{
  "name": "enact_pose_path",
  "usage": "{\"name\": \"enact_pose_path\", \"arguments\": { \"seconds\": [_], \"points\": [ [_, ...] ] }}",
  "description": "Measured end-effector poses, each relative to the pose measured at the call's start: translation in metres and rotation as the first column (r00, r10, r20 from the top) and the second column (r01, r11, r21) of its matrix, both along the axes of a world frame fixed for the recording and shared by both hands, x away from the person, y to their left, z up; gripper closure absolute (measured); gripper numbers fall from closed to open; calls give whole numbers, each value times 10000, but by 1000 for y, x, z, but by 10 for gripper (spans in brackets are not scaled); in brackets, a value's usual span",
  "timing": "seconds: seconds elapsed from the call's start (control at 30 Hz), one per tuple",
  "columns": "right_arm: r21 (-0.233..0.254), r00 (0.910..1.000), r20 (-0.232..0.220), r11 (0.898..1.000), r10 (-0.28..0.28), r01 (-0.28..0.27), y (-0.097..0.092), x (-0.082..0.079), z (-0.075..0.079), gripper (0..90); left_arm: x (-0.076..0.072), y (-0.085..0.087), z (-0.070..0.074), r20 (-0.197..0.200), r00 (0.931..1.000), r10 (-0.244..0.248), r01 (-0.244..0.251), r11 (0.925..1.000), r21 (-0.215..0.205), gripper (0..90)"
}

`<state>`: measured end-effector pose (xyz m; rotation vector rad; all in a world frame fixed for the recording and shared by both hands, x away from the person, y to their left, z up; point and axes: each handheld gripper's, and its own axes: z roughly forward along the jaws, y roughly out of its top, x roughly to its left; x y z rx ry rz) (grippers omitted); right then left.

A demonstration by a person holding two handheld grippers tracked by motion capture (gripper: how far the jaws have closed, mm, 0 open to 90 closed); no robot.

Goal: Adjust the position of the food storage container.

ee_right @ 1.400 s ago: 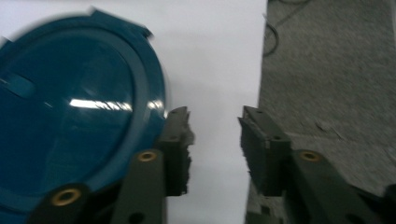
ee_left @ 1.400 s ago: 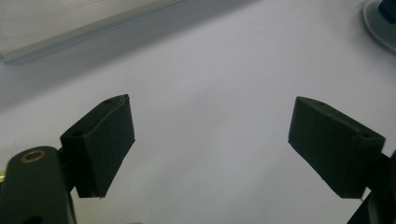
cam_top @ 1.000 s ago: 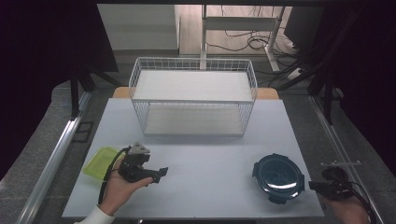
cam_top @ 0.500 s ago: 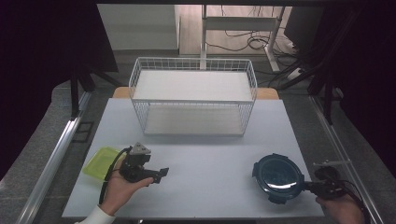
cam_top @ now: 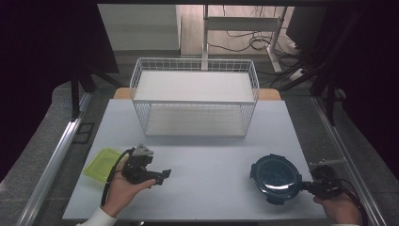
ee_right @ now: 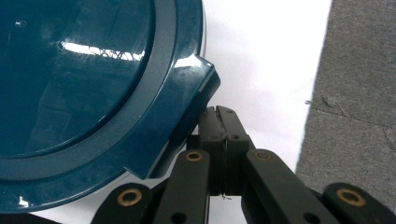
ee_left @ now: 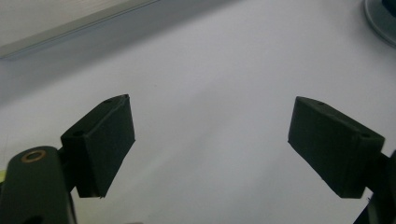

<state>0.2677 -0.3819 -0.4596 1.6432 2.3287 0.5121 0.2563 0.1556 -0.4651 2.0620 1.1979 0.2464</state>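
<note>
The round dark-blue plastic lid lies at the white table's five o'clock. The right gripper, jaws pressed together, sits just beside its latch tab. The left gripper hovers at seven o'clock, jaws wide apart.

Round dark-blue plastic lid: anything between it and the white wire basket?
Nothing visible. The round dark-blue plastic lid lies near the table's right front, the white wire basket stands at the back, and bare white tabletop runs between them.
</note>
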Motion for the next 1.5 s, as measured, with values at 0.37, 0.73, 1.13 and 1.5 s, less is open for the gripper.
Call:
{"name": "enact_pose_path", "arguments": {
  "seconds": [0.37,0.73,1.13,1.5],
  "points": [
    [-22,9990,-77,9991,432,-432,22,6,-1,889,0,-1,0,-18,10000,-9,9,10000,2,147],
    [-10,9955,-184,9957,927,-927,46,13,-2,889,1,0,-1,-61,10000,17,-17,10000,7,147],
    [-123,9844,-134,9844,1756,-1758,82,26,-5,889,2,1,-2,-84,9999,54,-54,10000,-6,146],
    [-1,9681,-216,9684,2494,-2495,112,28,-7,889,2,1,-1,-55,9999,105,-105,9999,1,147]
  ]
}}
